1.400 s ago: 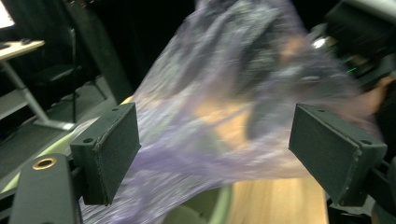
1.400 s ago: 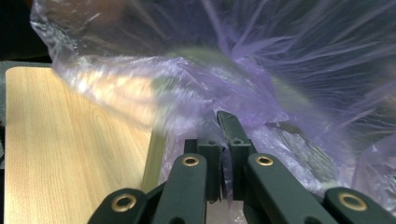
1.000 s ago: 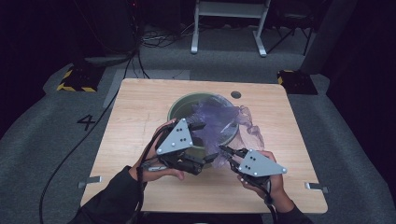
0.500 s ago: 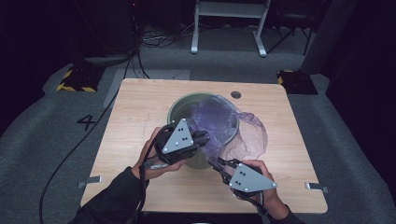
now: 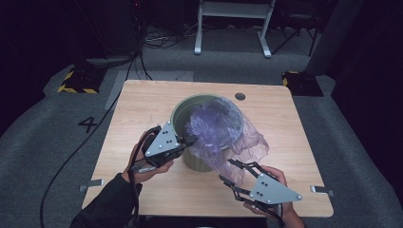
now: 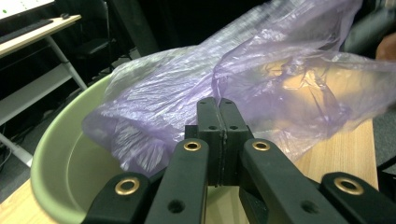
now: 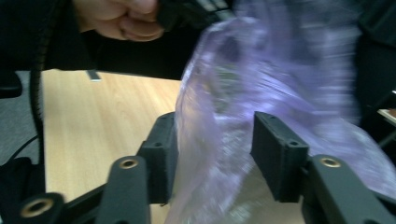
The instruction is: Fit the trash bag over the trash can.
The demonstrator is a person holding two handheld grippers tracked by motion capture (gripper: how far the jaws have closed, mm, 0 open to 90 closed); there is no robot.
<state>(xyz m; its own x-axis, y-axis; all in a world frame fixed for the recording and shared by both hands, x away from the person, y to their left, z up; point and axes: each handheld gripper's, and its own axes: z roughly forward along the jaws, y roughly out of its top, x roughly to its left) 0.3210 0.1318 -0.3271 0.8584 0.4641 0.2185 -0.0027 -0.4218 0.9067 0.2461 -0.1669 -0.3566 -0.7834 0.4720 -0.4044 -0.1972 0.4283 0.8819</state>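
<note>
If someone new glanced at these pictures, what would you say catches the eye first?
Probably the crinkled purple plastic bag, draped over the pale green bin at the middle of the wooden table. Next, the left gripper, jaws shut at the bin's near rim, and the right gripper, its jaws just opening with bag film hanging between them.

Purple bag (image 7: pixel 280 93) between the right gripper (image 7: pixel 215 149) jaws was motion-blurred; beyond the closed left jaws, the bag hid the green bin (image 6: pixel 60 158) interior
</note>
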